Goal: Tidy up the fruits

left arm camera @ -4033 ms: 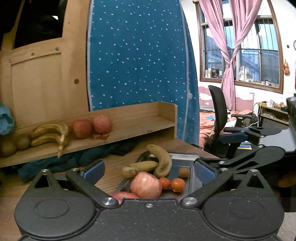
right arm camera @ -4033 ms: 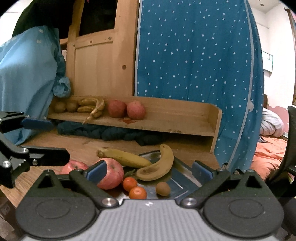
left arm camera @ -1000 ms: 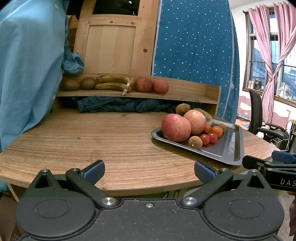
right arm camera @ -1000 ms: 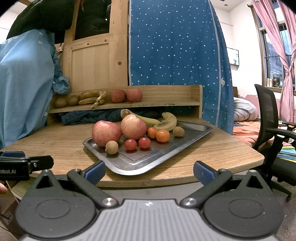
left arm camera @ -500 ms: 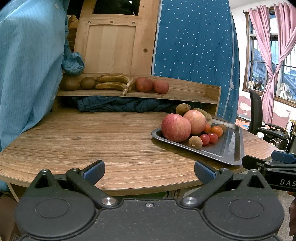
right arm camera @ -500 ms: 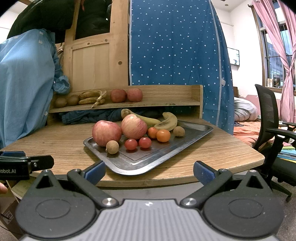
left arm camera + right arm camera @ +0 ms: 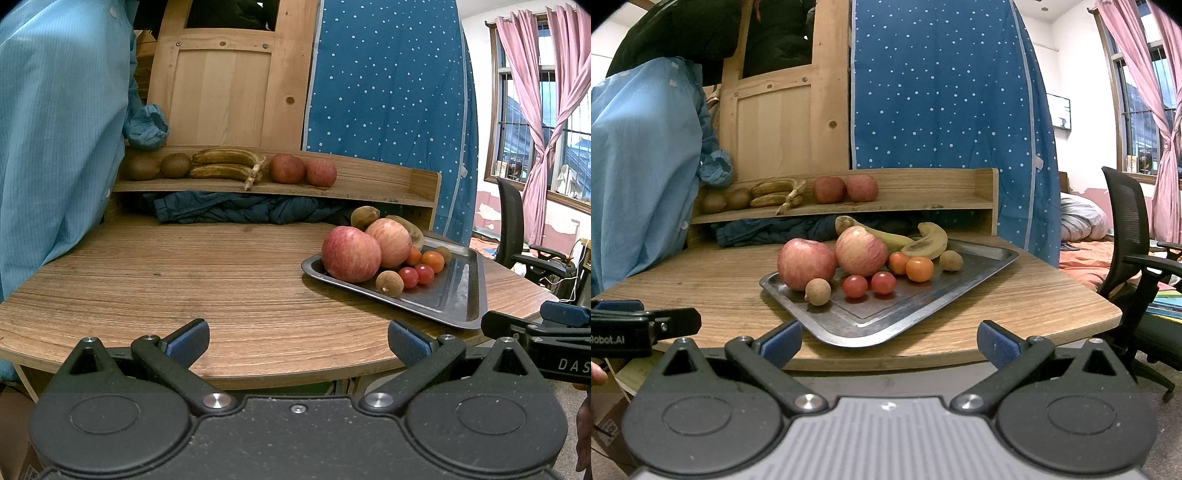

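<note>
On the tray (image 7: 990,258), bananas (image 7: 929,242) lie crosswise.

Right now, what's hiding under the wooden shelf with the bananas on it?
Under the wooden shelf lies a crumpled dark blue cloth. Whatever is behind or beneath the cloth is covered.

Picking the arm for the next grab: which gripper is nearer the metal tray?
Right, by a judgement. The right gripper faces the tray head on, just off its near corner; the left gripper sits off to the tray's left, with bare table ahead.
</note>
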{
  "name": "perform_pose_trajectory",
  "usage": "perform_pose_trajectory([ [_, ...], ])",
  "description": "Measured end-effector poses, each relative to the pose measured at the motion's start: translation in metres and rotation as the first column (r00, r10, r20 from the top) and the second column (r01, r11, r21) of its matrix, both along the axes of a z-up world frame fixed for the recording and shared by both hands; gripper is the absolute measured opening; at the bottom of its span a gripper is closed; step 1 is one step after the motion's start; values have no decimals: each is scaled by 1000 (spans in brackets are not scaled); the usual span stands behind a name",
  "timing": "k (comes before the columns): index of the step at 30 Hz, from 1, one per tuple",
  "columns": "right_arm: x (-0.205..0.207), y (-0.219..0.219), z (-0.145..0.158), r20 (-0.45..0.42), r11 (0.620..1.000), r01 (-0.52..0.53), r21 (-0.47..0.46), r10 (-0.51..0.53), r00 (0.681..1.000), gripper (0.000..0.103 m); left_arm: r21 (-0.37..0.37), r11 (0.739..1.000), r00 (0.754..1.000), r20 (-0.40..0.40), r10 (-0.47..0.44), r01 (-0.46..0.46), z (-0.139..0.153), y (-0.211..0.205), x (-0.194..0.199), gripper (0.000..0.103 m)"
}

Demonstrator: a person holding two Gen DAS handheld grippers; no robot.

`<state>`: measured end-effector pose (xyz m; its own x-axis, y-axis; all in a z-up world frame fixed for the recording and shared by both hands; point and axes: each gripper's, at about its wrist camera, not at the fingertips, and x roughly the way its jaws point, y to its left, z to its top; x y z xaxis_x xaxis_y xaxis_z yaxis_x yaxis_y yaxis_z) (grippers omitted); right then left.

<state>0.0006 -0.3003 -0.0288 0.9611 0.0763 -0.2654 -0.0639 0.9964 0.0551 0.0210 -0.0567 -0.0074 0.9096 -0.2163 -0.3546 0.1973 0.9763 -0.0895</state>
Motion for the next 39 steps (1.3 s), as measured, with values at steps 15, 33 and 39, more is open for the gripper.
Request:
perform_pose_trajectory([
  [15,1,0,-2,-5,1000,-4,-1,4,1000,103,-1,1000,1000,-1,0,0,0,0,0,102],
  [33,1,1,-2,-6,1000,-7,-2,7,1000,103,-5,1000,1000,-1,3,-3,0,1,0,102],
  [39,1,0,-2,-7,1000,-7,-1,7,1000,103,-4,1000,1000,-1,1,-1,0,1,0,102],
])
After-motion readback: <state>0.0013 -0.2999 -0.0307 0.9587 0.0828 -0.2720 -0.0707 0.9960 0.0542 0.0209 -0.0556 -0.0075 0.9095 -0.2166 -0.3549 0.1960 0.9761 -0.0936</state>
